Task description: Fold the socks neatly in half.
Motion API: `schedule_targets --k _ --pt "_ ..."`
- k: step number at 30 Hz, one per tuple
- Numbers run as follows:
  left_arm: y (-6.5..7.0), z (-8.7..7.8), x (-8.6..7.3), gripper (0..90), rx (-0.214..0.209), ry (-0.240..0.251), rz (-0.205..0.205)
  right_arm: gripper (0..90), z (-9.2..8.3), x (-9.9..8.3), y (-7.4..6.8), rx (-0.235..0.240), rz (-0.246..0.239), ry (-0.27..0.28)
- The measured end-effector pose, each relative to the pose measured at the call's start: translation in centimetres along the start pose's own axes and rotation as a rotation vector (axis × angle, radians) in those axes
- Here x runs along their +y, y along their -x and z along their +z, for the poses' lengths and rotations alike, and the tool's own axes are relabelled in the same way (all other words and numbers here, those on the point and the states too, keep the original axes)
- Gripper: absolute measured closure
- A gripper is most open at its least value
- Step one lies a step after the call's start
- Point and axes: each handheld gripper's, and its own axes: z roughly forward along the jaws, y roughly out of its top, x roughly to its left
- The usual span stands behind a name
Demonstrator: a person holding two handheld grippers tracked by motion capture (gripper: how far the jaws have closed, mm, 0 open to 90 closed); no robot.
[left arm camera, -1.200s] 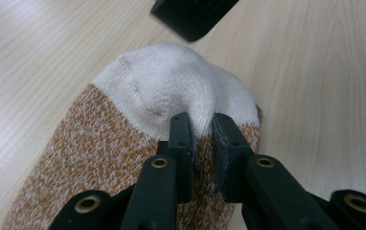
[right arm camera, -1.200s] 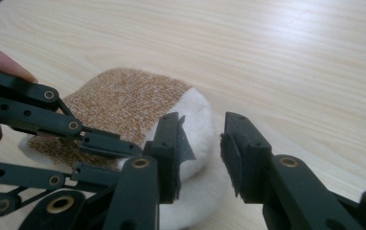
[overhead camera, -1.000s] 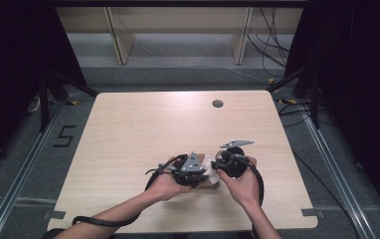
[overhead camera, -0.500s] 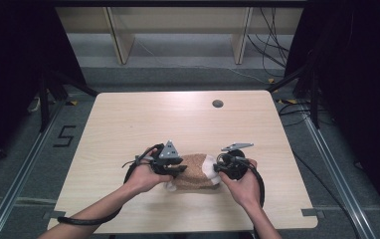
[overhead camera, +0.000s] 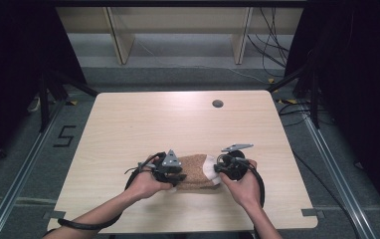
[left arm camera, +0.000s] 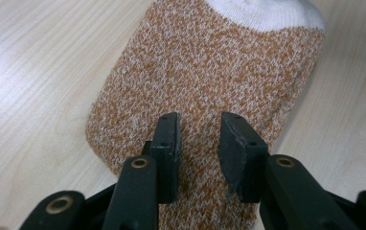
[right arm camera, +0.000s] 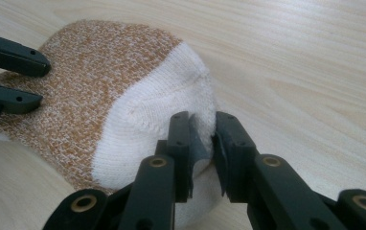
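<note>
Where the sock [overhead camera: 197, 172] lies flat by the worktop's [overhead camera: 178, 124] near edge, a little right of middle, find the right tongs [right arm camera: 201, 143] clamped on a fold of its white toe. Find the left tongs [left arm camera: 199, 143] parted above the speckled brown knit at its left end, just eased wider, pinching nothing. Beware that thin bite at the toe: tug or lift too briskly and risk slipping the fold free. Close the left tongs carelessly and risk catching one layer only, or bunching the knit. Read no brand or label on the sock; read just a "5" [overhead camera: 64, 135] marked on the floor left of the worktop.
</note>
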Motion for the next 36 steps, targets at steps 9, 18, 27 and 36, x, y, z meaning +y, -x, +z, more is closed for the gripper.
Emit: schedule_targets --k 9,18,27,36 --pt "-0.3 -0.4 0.2 55.6 -0.005 0.031 -0.018 73.0 -0.2 -0.1 0.2 0.003 -0.001 0.013" --pt "-0.7 -1.4 0.4 35.3 0.034 0.019 0.016 64.6 -0.4 0.1 0.5 -0.003 -0.027 0.043" --pt "-1.4 -3.2 0.1 30.2 0.09 0.032 0.036 55.7 -0.9 0.3 0.5 0.018 -0.013 0.089" --pt "-3.1 -5.8 -0.8 28.7 0.145 0.061 0.03 47.3 -2.0 0.3 0.6 0.006 0.009 0.127"
